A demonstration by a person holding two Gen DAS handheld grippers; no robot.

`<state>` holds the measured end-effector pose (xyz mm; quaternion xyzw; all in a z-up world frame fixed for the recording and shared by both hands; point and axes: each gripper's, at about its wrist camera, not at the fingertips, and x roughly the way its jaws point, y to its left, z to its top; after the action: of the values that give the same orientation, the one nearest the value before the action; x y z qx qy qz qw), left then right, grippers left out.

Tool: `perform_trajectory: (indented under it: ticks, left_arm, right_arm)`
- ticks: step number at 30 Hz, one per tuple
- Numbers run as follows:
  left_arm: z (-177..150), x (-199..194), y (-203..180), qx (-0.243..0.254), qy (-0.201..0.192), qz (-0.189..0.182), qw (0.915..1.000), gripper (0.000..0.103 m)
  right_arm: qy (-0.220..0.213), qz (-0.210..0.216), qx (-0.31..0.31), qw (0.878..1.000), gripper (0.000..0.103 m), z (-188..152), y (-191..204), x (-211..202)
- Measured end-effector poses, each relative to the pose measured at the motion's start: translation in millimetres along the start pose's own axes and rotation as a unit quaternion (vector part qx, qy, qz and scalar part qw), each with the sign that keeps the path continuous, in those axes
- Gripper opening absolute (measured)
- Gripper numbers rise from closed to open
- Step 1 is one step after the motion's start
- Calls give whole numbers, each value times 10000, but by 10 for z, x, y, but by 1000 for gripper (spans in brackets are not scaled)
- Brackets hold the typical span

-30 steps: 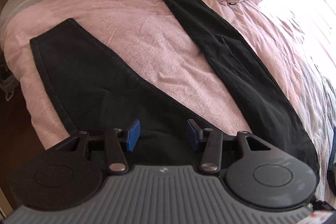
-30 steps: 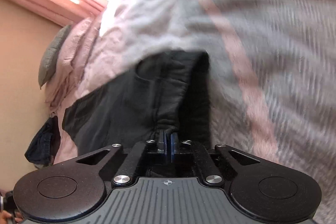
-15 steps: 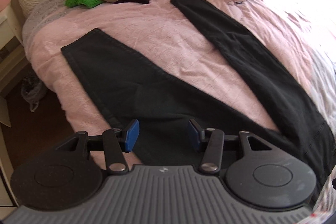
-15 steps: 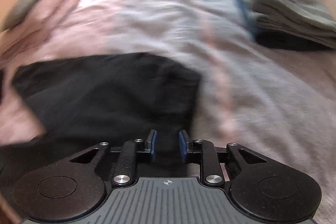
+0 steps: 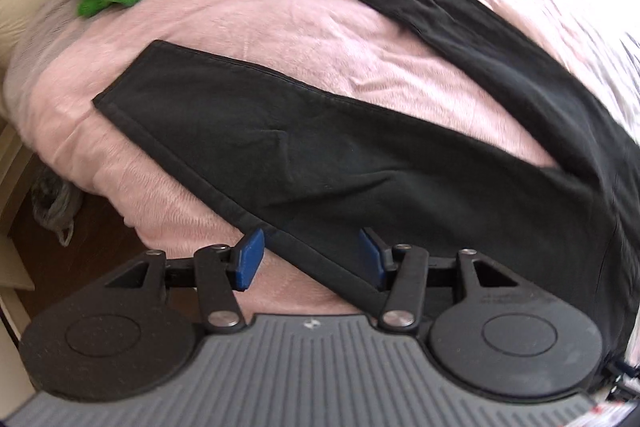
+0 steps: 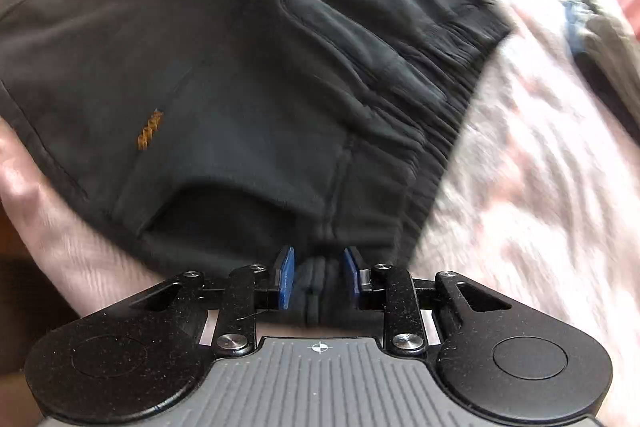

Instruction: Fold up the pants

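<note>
The left gripper (image 5: 310, 259) is a black, speckled linkage mounted on a grey ribbed body that fills the bottom of its wrist view. Two large round black discs sit at either side, each with a faint inner circle. Straight black arms run from silver round-headed screws to smaller screws near the blue pads (image 5: 249, 259), which are flat and rectangular. A small white mark sits at the centre of the grey body's top edge.

The right gripper (image 6: 319, 277) has the same build: black discs, triangular cut-outs in the outer links, silver screws, blue pads (image 6: 285, 275), and a white crosshair mark on the ribbed grey body.
</note>
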<state>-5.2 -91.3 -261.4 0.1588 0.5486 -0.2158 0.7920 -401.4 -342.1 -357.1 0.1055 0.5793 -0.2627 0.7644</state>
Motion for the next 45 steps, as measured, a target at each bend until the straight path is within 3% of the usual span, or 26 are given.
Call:
perform_trajectory:
  ticks: [3, 5, 7, 9, 11, 12, 16, 18, 20, 25, 28, 33, 45]
  left_arm:
    - [101, 109, 72, 431, 153, -260, 9986, 48]
    - [182, 147, 66, 848, 231, -396, 9953, 49]
    - [276, 123, 56, 1223, 188, -468, 9912, 49]
    - [383, 49, 50, 1464, 77, -573, 9875, 53]
    - [482, -72, 59, 1562, -40, -713, 9851, 55]
    - [524, -135, 64, 1580, -91, -770, 9844, 57]
    - [671, -438, 41, 1631, -319, -900, 9820, 61]
    - [714, -602, 18, 1666, -428, -901, 9810, 70]
    - [719, -767, -5, 1716, -555, -848, 9800, 70]
    - [573, -1152, -21, 1659, -783, -776, 9800, 76]
    - [371, -1349, -30, 1539, -814, -805, 9814, 77]
    - [-89, -1620, -47, 1402, -897, -815, 9827, 78]
    - [-1095, -2126, 87, 1183, -1002, -512, 9866, 80]
  right_arm:
    - [408, -366, 1004, 9934, 25, 68, 57, -140]
    - [814, -391, 1847, 9786, 25, 122, 86, -224]
    - [741, -69, 2720, 9594, 26, 110, 116, -411]
    - [681, 437, 3522, 9324, 27, 154, 164, -594]
    - [577, 800, 3997, 9113, 32, 252, 202, -776]
    - [446, 866, 4076, 9080, 37, 352, 226, -866]
    - [-213, 703, 3880, 9187, 44, 650, 277, -1337]
    - [-538, 608, 3705, 9253, 49, 800, 289, -1539]
    - [-794, 564, 3510, 9313, 53, 914, 305, -1772]
    - [-949, 402, 2877, 9522, 60, 958, 466, -2156]
    - [-900, 461, 2638, 9593, 61, 843, 546, -2272]
    - [-868, 834, 2562, 9591, 61, 514, 563, -2483]
    - [-898, 989, 1901, 9726, 62, -164, 672, -2810]
